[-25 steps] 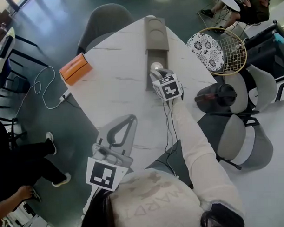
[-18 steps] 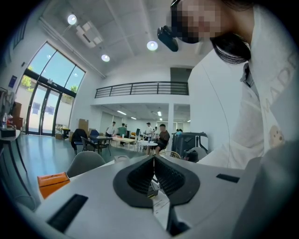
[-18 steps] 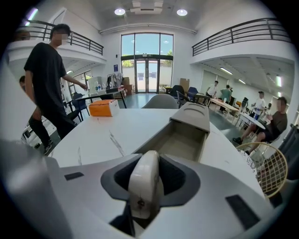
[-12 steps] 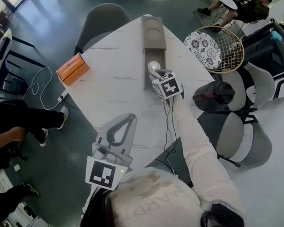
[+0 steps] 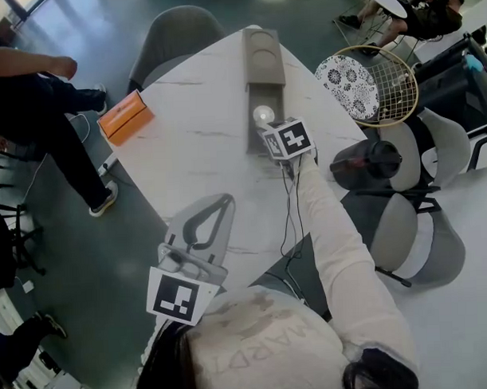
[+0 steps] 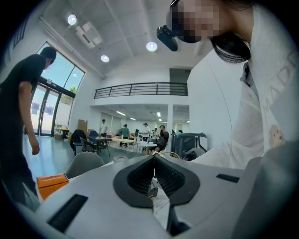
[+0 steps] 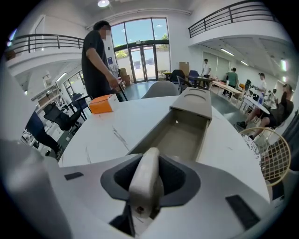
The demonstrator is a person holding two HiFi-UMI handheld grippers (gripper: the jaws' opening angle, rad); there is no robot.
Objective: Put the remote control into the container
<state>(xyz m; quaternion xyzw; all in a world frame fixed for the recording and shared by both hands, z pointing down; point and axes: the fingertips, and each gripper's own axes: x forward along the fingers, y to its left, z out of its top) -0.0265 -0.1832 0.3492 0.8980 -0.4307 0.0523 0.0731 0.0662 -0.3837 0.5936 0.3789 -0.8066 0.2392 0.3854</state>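
Note:
The grey oblong container (image 5: 265, 77) lies on the white marble table (image 5: 202, 143), its open tray facing me and a lidded part at the far end. My right gripper (image 5: 270, 126) hovers at the tray's near end, shut on the pale remote control (image 5: 263, 114). In the right gripper view the remote control (image 7: 145, 183) stands on edge between the jaws of the right gripper (image 7: 148, 179), with the open tray of the container (image 7: 180, 135) just ahead. My left gripper (image 5: 200, 228) rests low near the table's front edge. The left gripper (image 6: 154, 170) is shut on nothing.
An orange box (image 5: 126, 118) sits at the table's left corner. A racket (image 5: 387, 85) and a patterned disc (image 5: 349, 81) lie off the right edge, above a black object (image 5: 368, 163) and chairs. A person (image 5: 32, 85) walks at the left. A grey chair (image 5: 170, 37) stands behind.
The right gripper with the remote has shifted slightly up the table toward the container's tray. A person has walked into the left side. The left gripper has stayed put.

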